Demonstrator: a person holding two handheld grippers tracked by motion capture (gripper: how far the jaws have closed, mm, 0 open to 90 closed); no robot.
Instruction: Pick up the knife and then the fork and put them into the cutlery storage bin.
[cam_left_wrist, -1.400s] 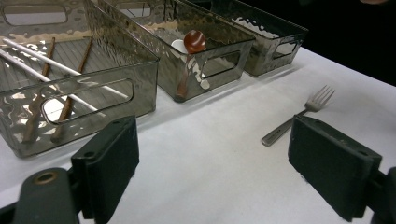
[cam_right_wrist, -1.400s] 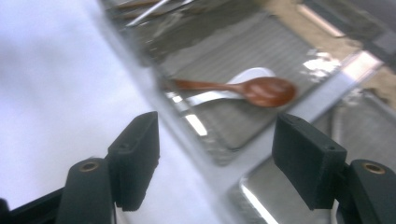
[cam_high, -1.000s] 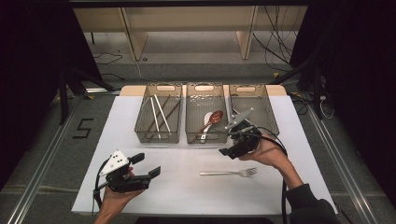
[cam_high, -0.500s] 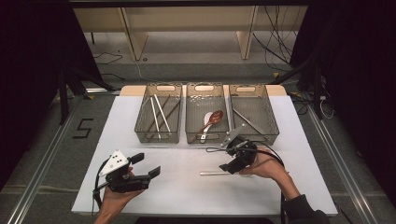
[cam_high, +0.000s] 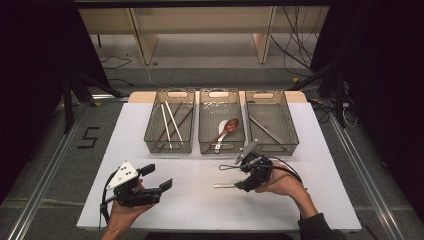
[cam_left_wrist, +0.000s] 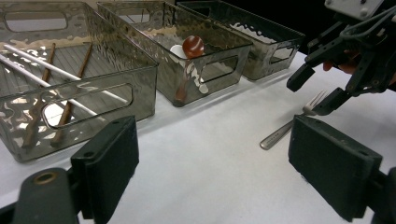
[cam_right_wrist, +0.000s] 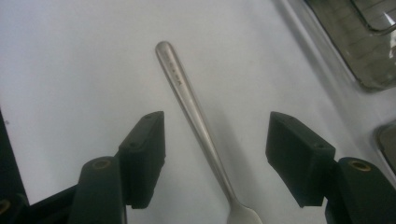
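Two black jaws of the right gripper (cam_right_wrist: 212, 158) stand spread wide, one on each side of the fork (cam_right_wrist: 196, 116), which lies flat on the white table (cam_right_wrist: 70, 60) and is not yet touched. Its handle runs straight up the gap between them, a little nearer the left jaw; the tines sit at the roots of the jaws, the rounded handle end points out past their tips. So the long axis lies along the gap rather than across it, which I judge makes for a pinch on the slim shaft from both sides, once the jaws drop and shut.

Nearer the person, the left gripper (cam_high: 159, 179) is held low over the table, its jaws also spread and holding nothing; it seems simply parked out of the way.

Beyond the jaws stand three clear bins in a row. By the high view, the left bin (cam_high: 170, 127) holds chopsticks, the middle bin (cam_high: 221, 125) spoons, and the right bin (cam_high: 272, 122) a long metal utensil, so the fork likely belongs there.
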